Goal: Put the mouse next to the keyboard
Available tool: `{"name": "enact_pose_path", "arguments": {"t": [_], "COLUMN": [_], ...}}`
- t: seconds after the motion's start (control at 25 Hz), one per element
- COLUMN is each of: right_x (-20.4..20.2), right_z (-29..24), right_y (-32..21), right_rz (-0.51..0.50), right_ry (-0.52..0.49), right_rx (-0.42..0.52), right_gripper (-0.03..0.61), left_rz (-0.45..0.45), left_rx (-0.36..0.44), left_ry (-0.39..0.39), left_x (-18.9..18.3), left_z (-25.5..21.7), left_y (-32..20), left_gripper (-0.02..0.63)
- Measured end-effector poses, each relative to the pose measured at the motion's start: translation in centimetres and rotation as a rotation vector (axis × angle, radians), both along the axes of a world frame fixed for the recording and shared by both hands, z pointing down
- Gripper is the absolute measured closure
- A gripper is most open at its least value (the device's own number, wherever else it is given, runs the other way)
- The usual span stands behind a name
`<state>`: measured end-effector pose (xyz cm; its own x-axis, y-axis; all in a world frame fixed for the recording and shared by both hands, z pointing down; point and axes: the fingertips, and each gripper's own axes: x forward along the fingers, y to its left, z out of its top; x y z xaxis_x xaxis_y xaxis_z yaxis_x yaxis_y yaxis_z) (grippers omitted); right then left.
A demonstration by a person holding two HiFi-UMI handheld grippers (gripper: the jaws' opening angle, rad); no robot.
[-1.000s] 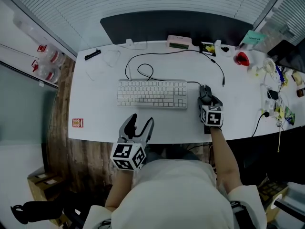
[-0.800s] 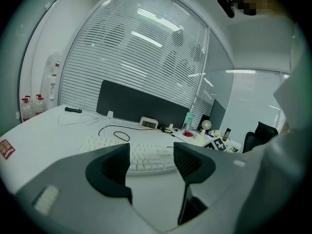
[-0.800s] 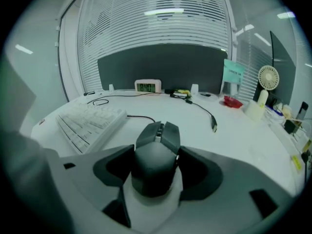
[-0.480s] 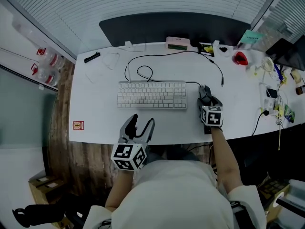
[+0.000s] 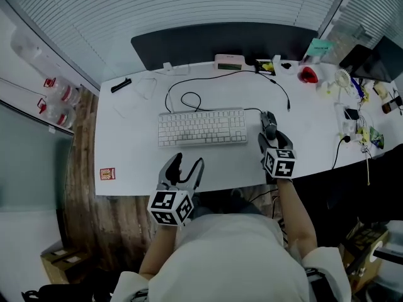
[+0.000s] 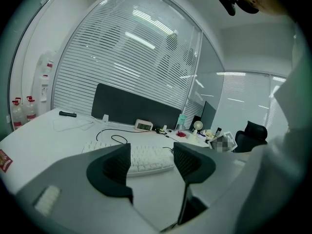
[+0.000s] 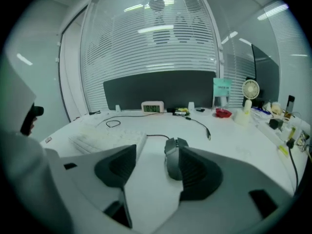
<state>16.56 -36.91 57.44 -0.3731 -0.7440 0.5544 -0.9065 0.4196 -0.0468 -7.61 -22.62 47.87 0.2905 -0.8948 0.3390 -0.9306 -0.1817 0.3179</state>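
The dark wired mouse (image 5: 269,123) lies on the white desk (image 5: 132,150) just right of the white keyboard (image 5: 201,128). My right gripper (image 5: 275,141) sits right behind the mouse, its jaws closing. In the right gripper view the mouse (image 7: 174,159) rests in front of the right jaw, its rear close against that jaw's inner face, with a wide gap to the left jaw, and the keyboard (image 7: 105,140) is to the left. My left gripper (image 5: 183,167) hovers open and empty at the desk's front edge, with the keyboard (image 6: 146,159) showing beyond its jaws.
A looped black cable (image 5: 189,97) runs behind the keyboard. Along the back stand a small clock (image 5: 228,61), a black marker (image 5: 121,85), a red object (image 5: 306,75) and a dark partition (image 5: 227,39). Clutter and a fan (image 5: 343,78) fill the desk's right end.
My right gripper has drawn back a little toward the person, so more of the mouse shows ahead of it. The mouse stays beside the keyboard. The left gripper has not moved.
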Motion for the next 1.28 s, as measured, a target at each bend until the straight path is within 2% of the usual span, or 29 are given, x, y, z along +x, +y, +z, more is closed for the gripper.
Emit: {"name": "enact_pose_path", "arguments": {"t": [0.12, 0.24, 0.64, 1.0, 1.28], "right_x": [-1.3, -3.0, -7.5, -11.7, -14.8], "right_z": [-2.3, -4.4, -9.3, -10.9, -11.0], "right_y": [1.8, 3.8, 11.0, 16.4, 18.5], "right_rz": [-0.004, -0.022, -0.036, -0.074, -0.118], "right_ry": [-0.029, -0.046, -0.093, -0.128, -0.152], "right_rx": [0.041, 0.079, 0.179, 0.232, 0.239], "right_gripper": [0.356, 0.395, 0.526, 0.575, 0.575], "left_rz": [0.009, 0.004, 0.036, 0.02, 0.037], "left_rx": [0.007, 0.015, 0.013, 0.032, 0.065], "left_ry": [0.002, -0.018, -0.019, -0.032, -0.01], "left_x": [-0.8, -1.7, -3.9, -7.5, -9.1], "left_z": [-0.2, -0.3, -0.5, -0.7, -1.1], "left_y": [0.7, 1.5, 4.7, 7.8, 9.2], "left_gripper": [0.347, 0.422, 0.505, 0.604, 0.604]}}
